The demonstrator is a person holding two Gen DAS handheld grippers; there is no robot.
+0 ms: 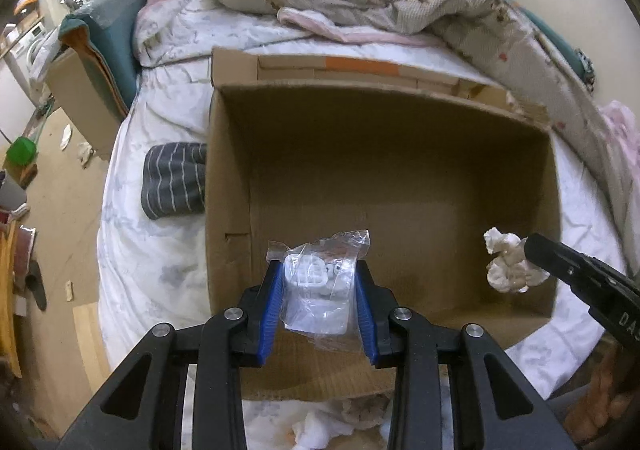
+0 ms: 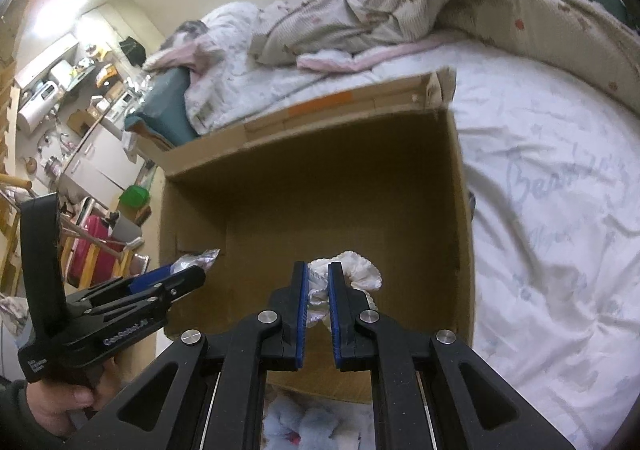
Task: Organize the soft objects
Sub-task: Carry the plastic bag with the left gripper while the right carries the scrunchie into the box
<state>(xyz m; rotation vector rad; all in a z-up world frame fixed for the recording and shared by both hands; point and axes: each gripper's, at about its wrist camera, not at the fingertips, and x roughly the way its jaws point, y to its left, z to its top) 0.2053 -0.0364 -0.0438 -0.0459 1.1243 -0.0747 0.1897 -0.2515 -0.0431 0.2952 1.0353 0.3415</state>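
Two claws hung over one open box (image 1: 380, 154) on the bed (image 1: 160, 250). The left claw (image 1: 318, 290) was clenched on one clear bag (image 1: 320, 282) of white pieces, and the right claw (image 2: 318, 290) gripped one white cloth (image 2: 356, 274), both above the box. One striped roll (image 1: 174, 180) lay touching the box's left wall.

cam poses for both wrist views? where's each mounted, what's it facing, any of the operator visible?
Left wrist: on left gripper, facing down into the cardboard box on the bed; it grips a clear plastic bag; right gripper enters at right.
Right wrist: on right gripper, over the same box, clamping a white cloth wad; left gripper and hand at left.
Shared: box, bed, crumpled blanket.
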